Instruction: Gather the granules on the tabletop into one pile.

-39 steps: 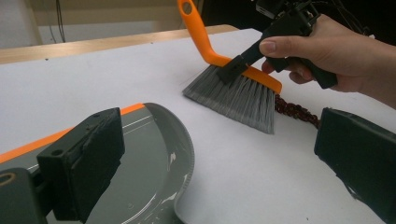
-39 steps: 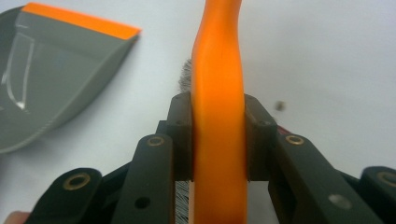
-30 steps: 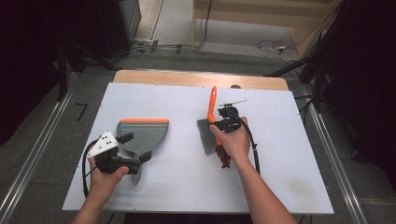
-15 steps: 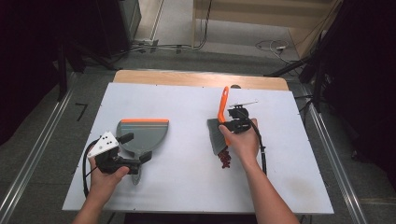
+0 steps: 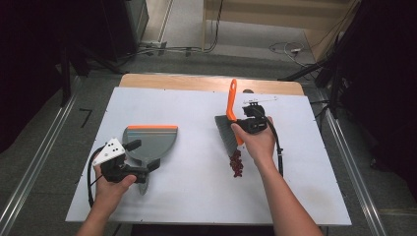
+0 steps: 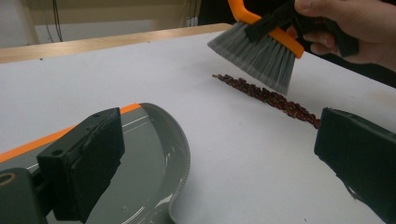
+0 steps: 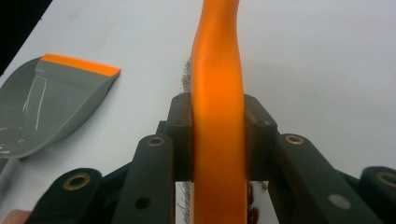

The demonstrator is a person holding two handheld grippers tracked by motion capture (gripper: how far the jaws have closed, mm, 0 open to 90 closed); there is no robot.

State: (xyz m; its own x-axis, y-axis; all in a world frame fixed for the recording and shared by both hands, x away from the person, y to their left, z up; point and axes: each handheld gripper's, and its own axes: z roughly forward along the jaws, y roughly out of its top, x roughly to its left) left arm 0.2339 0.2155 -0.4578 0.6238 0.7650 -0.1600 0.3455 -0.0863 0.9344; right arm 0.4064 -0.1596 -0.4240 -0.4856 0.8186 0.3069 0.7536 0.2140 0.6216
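A grey hand brush with an orange handle (image 5: 231, 98) hangs tilted over the white table (image 5: 187, 103), with my right gripper (image 5: 241, 124) shut on its handle (image 7: 218, 70). The bristles (image 6: 261, 51) hover just above a short line of small dark red beans (image 5: 237, 163) (image 6: 266, 95). A grey dustpan with an orange lip (image 5: 150, 140) (image 7: 51, 102) lies flat at the left. My left gripper (image 5: 142, 155) sits at the pan's handle end, jaws wide apart (image 6: 219, 158). One jaw is over the pan (image 6: 154, 154), and neither presses on anything.
A wooden strip (image 5: 206, 83) runs along the table's far edge. Metal floor rails (image 5: 44, 147) flank the table on both sides. Cables (image 5: 216, 46) lie on the floor beyond it. Bare white tabletop lies between the dustpan and the beans.
My right hand has lifted the brush and carried it a little to the right, uncovering the beans. The left hand and the dustpan have stayed put.
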